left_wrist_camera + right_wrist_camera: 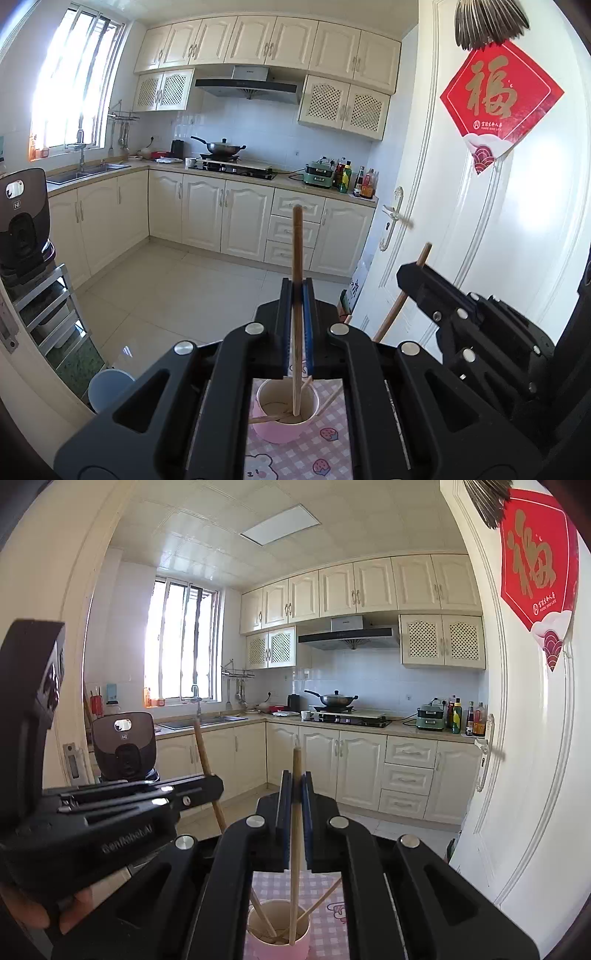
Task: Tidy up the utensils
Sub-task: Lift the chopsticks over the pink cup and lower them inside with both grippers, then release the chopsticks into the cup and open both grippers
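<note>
My left gripper (297,284) is shut on an upright wooden chopstick (297,240), whose lower end shows inside the mouth of a pink cup (284,432). To its right, my right gripper (408,275) grips a second, slanted chopstick (424,253). In the right wrist view the right gripper (295,775) is shut on its chopstick (296,760), with the tip down in the pink cup (277,949). There the left gripper (218,784) holds its chopstick (201,746) at the left. Several more chopsticks lean inside the cup.
The cup stands on a pink checked placemat (325,454). A white door (480,221) with a red paper sign is close on the right. A light blue bin (107,387), a metal rack (55,314) and a dark appliance (22,218) are at the left. A hand (74,904) holds the left gripper.
</note>
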A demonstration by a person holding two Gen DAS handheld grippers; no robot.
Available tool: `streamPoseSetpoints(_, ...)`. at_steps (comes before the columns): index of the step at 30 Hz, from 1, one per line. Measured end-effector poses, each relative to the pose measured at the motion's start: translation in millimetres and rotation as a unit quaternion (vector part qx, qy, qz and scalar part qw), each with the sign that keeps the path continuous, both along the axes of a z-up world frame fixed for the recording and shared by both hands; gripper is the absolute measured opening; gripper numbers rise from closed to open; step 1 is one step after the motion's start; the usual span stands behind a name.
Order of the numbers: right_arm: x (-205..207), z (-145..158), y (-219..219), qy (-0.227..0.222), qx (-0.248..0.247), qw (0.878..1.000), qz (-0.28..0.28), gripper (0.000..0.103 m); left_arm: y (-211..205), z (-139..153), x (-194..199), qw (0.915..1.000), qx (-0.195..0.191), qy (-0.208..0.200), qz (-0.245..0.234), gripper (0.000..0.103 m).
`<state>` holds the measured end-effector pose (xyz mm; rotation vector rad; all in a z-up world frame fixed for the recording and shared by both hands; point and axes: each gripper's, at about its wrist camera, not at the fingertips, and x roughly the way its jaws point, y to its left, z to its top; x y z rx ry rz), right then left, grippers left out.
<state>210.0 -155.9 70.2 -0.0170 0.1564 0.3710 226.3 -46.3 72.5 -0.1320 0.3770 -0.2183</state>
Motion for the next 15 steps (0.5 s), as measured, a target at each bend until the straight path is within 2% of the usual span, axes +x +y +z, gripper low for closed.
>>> streamPoseSetpoints(8,14,-11,1,0.023,0.001,1.0,0.007,0.004,-10,-41,12,0.9986,0.022,0.044,-0.02,0.006)
streamPoseSetpoints(15,18,-26,-5,0.051,-0.001,0.999,0.002,0.004,-8,-52,14,0.9979,0.022,0.057,-0.022,0.006)
